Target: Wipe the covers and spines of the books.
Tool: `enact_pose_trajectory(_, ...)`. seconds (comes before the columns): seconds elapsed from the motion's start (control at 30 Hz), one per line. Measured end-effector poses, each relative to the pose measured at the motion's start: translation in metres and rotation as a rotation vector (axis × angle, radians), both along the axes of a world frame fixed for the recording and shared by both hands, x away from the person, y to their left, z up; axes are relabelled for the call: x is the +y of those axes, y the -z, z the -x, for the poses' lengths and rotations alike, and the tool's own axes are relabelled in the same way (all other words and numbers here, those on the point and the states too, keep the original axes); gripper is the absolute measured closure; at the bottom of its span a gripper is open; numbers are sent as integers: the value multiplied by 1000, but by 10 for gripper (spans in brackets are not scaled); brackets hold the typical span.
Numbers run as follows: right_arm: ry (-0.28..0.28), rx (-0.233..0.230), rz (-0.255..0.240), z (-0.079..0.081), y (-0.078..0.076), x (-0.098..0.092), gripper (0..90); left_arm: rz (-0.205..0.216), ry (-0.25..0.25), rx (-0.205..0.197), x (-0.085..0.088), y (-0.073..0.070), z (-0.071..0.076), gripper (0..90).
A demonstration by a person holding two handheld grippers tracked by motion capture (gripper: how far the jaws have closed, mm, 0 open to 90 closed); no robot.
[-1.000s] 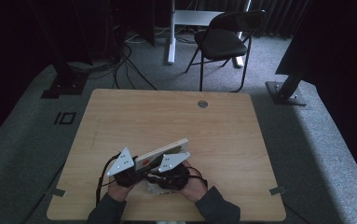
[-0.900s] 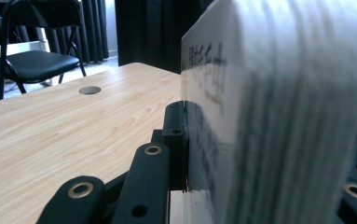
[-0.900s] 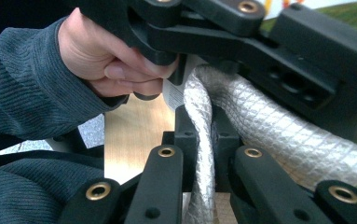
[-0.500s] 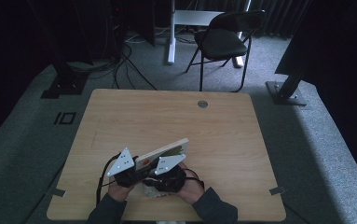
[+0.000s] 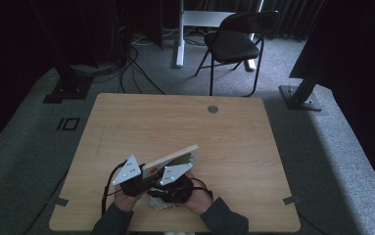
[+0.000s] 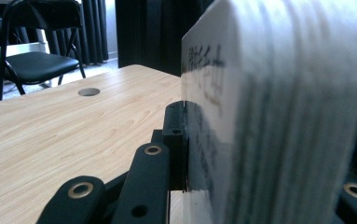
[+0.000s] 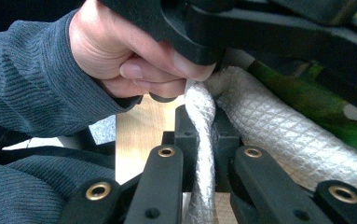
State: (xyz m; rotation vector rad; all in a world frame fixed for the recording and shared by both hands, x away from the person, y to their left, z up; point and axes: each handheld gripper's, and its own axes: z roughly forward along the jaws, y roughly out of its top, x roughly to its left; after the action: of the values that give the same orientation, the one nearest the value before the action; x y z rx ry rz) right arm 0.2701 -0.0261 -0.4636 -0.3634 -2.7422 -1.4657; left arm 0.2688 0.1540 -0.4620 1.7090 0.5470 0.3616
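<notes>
Pale wooden worktop: a thick white-edged book is held on edge, clenched by the left claw; just right, a white quilted cloth is pinched in the right claw.

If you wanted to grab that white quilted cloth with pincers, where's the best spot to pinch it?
Pinch a raised fold of the cloth, coming from the side, as the right gripper does: soft and bunched, it offers thin ridges that fit between the jaws.

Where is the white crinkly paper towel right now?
In the right gripper view the paper towel is pinched in the right tool, just under the person's hand. In the high view it peeks out below both tools near the table's front edge.
</notes>
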Motion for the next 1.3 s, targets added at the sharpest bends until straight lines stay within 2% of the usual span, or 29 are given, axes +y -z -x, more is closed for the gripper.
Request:
enact_pose_trajectory(0.47, 25, -1, 0, -4, -3, -8, 850, 5, 1, -7, 3, -3, 0, 780)
enact_pose_trajectory(0.93, 108, -15, -16, -16, -10, -36, 849, 10, 2, -11, 7, -5, 0, 780)
enact_pose_trajectory(1.17, 132, -17, -19, -19, -11, -45, 848, 10, 1, -13, 7, -6, 1, 780)
enact_pose_trajectory(1.3, 176, -19, -26, -24, -12, -57, 848, 11, -1, -15, 9, -7, 1, 779)
